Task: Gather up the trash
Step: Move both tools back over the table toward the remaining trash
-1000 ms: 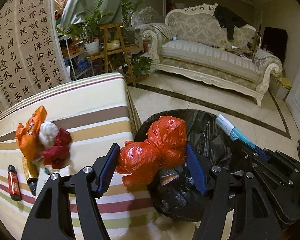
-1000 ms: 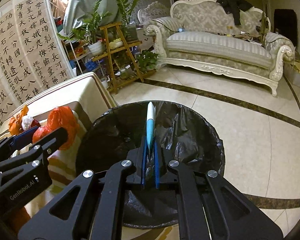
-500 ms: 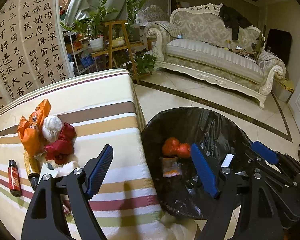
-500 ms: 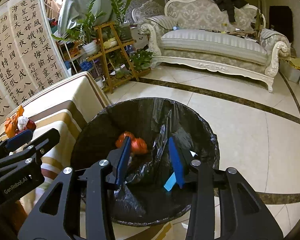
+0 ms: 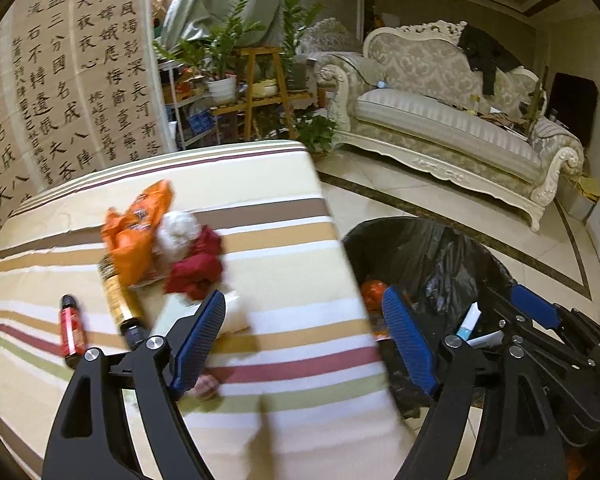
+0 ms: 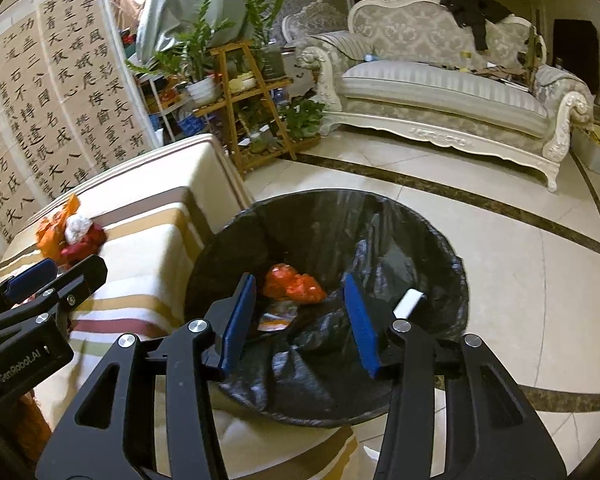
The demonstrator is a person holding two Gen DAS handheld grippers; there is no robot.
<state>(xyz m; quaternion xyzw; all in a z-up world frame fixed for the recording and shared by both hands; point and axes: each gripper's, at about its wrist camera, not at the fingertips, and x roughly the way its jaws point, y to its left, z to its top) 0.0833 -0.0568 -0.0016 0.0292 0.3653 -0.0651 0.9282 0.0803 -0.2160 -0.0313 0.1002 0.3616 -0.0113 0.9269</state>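
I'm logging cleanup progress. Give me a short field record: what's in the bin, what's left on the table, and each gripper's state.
bin: black-lined round trash bin on the floor beside the table
in bin: crumpled red plastic bag, blue-and-white flat box
left on striped tablecloth: orange wrapper, white wad, dark red crumpled bag, gold bottle, small red bottle
left gripper: open, empty
right gripper: open, empty

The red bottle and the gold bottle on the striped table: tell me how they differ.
The red bottle looks shorter and slimmer; the gold bottle looks longer and thicker. The red bottle lies alone on bare cloth, while the gold bottle's far end is tucked under the orange wrapper. The gold bottle's near end, with its dark cap, sits just beyond the left gripper; the red bottle lies further aside. Both lie on their sides, roughly parallel, on the table.
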